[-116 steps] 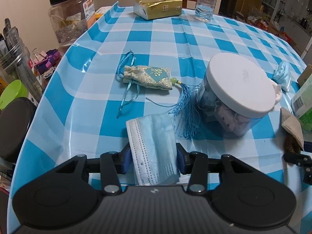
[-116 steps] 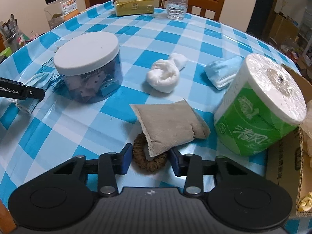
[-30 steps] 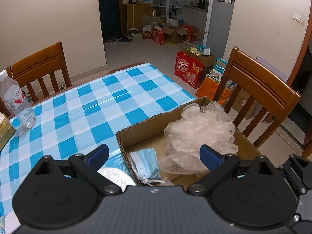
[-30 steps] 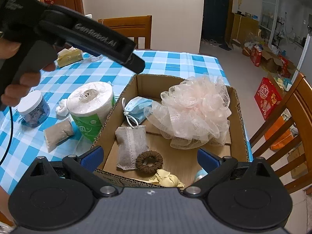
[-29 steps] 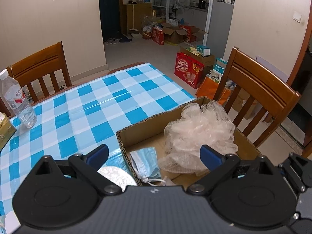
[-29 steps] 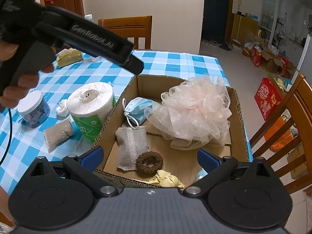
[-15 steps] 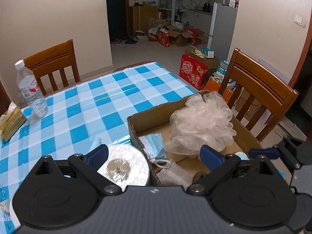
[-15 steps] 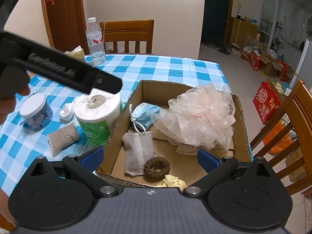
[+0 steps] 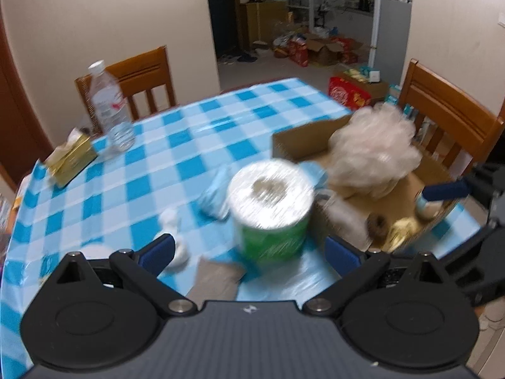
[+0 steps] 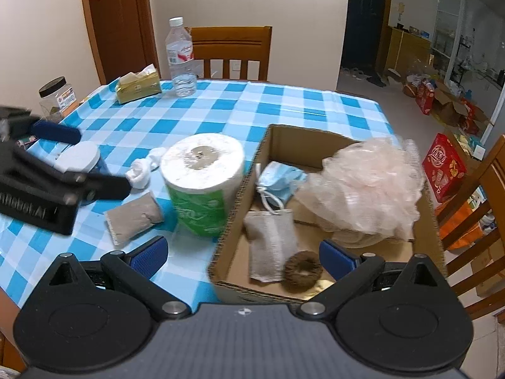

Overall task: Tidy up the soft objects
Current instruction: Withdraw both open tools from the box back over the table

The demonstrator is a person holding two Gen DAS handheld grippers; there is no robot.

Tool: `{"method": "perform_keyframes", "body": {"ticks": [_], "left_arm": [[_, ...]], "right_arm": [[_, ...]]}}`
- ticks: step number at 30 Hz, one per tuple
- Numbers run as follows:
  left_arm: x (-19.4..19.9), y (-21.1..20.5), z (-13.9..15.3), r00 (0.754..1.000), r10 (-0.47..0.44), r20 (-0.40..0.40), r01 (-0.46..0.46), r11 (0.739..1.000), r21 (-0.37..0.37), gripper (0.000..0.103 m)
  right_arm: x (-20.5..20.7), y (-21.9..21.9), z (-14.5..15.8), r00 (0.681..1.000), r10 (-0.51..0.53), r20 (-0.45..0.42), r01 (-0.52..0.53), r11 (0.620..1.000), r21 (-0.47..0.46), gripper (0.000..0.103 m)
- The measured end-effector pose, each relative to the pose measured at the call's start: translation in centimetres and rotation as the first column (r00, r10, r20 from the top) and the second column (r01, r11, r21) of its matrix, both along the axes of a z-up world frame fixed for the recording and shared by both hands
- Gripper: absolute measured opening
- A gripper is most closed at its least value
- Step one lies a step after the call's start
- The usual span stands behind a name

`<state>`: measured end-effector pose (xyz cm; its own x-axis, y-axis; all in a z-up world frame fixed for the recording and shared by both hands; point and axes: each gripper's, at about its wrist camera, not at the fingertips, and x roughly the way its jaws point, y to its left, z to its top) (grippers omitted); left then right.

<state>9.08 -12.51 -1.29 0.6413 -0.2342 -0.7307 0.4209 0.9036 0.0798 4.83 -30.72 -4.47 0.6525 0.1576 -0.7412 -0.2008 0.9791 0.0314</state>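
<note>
A cardboard box point(image 10: 277, 135) at the table's right edge holds a pink mesh pouf point(image 10: 369, 183), a blue face mask point(image 10: 281, 180), a grey sachet point(image 10: 271, 237) and a brown hair ring point(image 10: 301, 271). My right gripper point(image 10: 243, 259) hovers open over the box's near left corner, holding nothing. My left gripper point(image 9: 249, 254) is open and bare above the green-wrapped toilet roll point(image 9: 271, 208), in a blurred view. On the cloth lie a second grey sachet point(image 10: 132, 218), a white sock point(image 10: 142, 170) and another blue mask point(image 9: 214, 199).
A white-lidded jar point(image 10: 79, 158) stands behind the left gripper's body point(image 10: 63, 186). A water bottle point(image 10: 181, 57) and a gold tissue pack point(image 10: 137, 87) sit at the far edge. Wooden chairs point(image 10: 230, 50) stand at the back and the right.
Both grippers, earlier shut on a mask and a sachet with the hair ring, are open; those lie in the box. The left view has swung left and back toward the toilet roll.
</note>
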Motion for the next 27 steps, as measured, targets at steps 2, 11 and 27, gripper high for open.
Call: {"method": "perform_keyframes", "body": {"ticks": [2, 11, 27], "left_arm": [[-0.5, 1.5, -0.5, 1.000, 0.018, -0.010, -0.018, 1.000, 0.003, 0.101], [-1.0, 8.5, -2.5, 0.995, 0.085, -0.057, -0.086, 0.996, -0.009, 0.101], [0.8, 20.6, -4.6, 0.982, 0.166, -0.088, -0.168, 0.986, -0.017, 0.101]], "right_arm": [[-0.1, 1.1, -0.1, 1.000, 0.004, -0.004, -0.004, 1.000, 0.001, 0.103], [0.0, 6.9, -1.1, 0.999, 0.012, -0.051, -0.013, 1.000, -0.017, 0.103], [2.7, 16.4, -4.1, 0.987, -0.019, -0.158, 0.008, 0.998, -0.067, 0.103]]}}
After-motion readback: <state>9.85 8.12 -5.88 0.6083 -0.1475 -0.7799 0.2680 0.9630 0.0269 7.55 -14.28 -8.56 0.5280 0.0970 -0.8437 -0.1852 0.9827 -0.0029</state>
